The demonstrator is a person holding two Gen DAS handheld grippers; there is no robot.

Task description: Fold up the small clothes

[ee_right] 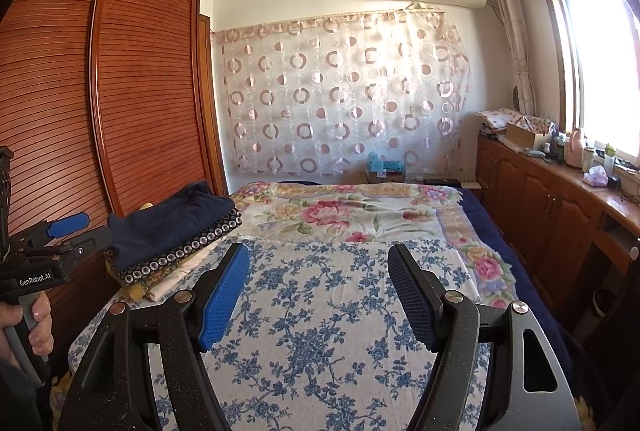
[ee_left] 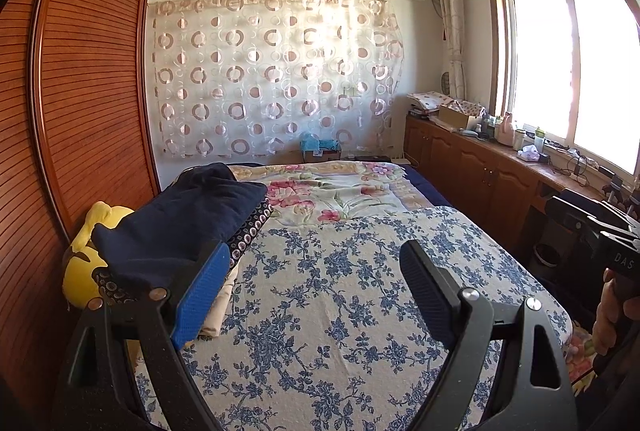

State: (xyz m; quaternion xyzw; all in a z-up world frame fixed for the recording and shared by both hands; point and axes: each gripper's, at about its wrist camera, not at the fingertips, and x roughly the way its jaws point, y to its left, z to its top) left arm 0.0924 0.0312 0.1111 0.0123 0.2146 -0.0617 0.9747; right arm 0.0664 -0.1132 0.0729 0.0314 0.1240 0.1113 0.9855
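Two tools, left tool point(ee_left: 316, 291) and right tool point(ee_right: 320, 295), hang open, empty; a careless swing could topple the folded stack point(ee_right: 176, 235).

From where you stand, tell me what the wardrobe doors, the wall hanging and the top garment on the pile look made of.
Wardrobe doors: reddish-brown wood or wood veneer, semi-gloss; fine horizontal slats and a soft sheen.
Wall hanging: thin sheer fabric, probably synthetic; light glows through it around shiny pink circles.
Top garment: navy, matte soft knit, perhaps cotton; no shine, rounded folds.
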